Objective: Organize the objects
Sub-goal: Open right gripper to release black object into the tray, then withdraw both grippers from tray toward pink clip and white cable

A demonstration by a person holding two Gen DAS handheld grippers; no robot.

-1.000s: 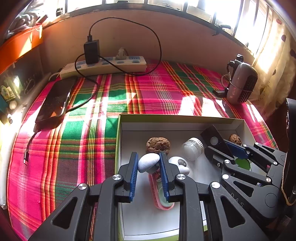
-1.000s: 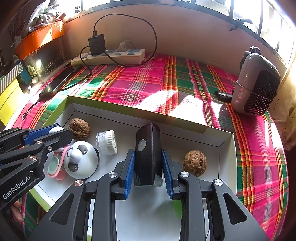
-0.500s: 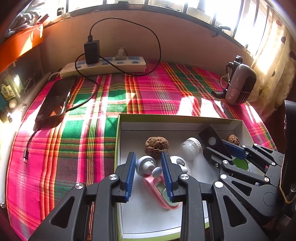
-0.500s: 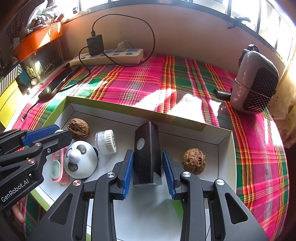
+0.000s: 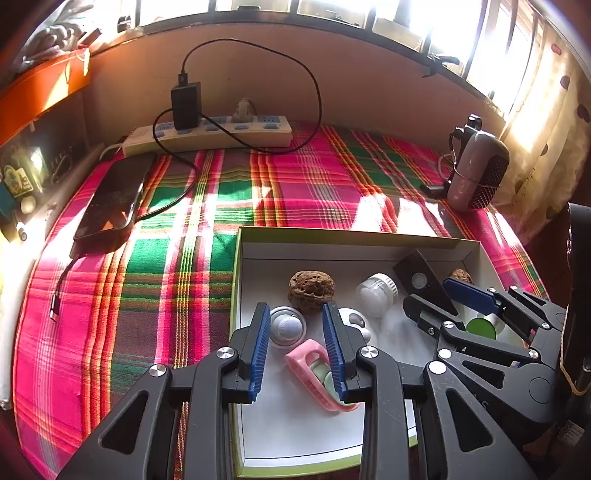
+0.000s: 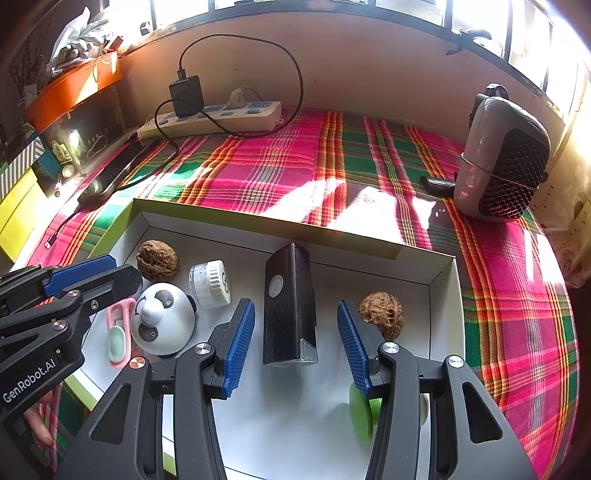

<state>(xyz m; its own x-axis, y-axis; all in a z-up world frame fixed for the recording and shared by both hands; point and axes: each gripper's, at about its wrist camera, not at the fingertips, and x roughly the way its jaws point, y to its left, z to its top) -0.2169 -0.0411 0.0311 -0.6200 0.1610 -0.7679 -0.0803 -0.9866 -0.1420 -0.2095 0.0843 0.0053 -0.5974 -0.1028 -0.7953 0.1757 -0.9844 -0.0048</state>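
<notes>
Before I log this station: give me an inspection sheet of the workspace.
Surface: plaid cloth, sunlit.
Job's things: white box holds black block, two walnuts, panda toy, white jar, pink clip, green disc.
Clutter: phone, grey heater.
Grippers: left claw opening over the clip; right claw opening, clear of the block.
Cables: charger lead, power strip.
Surroundings: window, orange shelf.

Sunlit desk under a window

A plaid cloth [image 5: 295, 184] in pink, green and orange covers the desk, with bright sun patches across it. A tan wall [image 5: 369, 85] runs along the far edge below barred windows [image 5: 461, 33]; a pale curtain [image 5: 546, 122] hangs at the right.
</notes>
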